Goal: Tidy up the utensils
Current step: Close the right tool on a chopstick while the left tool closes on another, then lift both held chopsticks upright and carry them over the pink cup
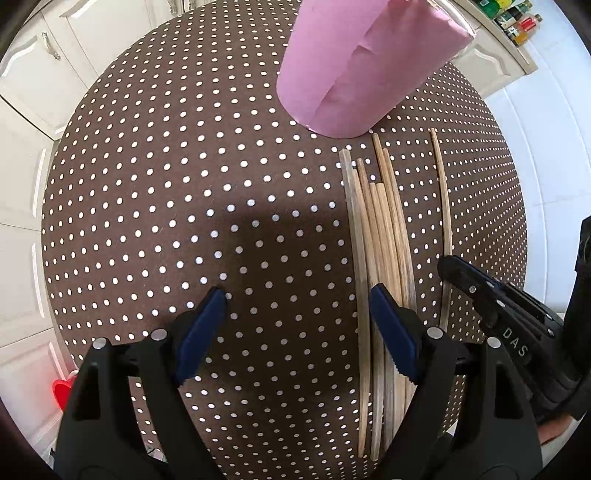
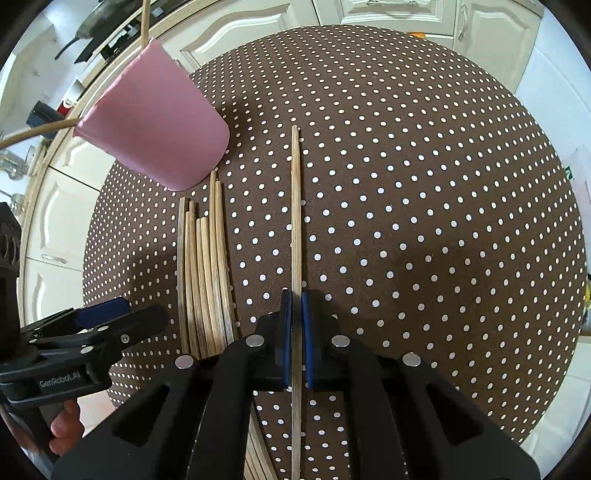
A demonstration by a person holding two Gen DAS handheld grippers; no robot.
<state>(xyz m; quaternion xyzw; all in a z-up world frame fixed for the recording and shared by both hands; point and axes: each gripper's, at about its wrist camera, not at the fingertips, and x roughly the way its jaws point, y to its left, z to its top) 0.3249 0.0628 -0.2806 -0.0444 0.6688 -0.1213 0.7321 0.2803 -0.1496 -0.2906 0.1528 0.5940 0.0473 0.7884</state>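
Note:
Several wooden chopsticks lie side by side on a round brown polka-dot table, in front of a pink cup. My left gripper is open and empty, its right finger over the bundle. One chopstick lies apart to the right. My right gripper is shut on that single chopstick, low at the table. In the right wrist view the pink cup holds two chopsticks sticking out, and the bundle lies to the left.
White kitchen cabinets surround the table. Bottles stand on a counter at the far right. A red object sits low on the floor at left. Pans hang at the far left.

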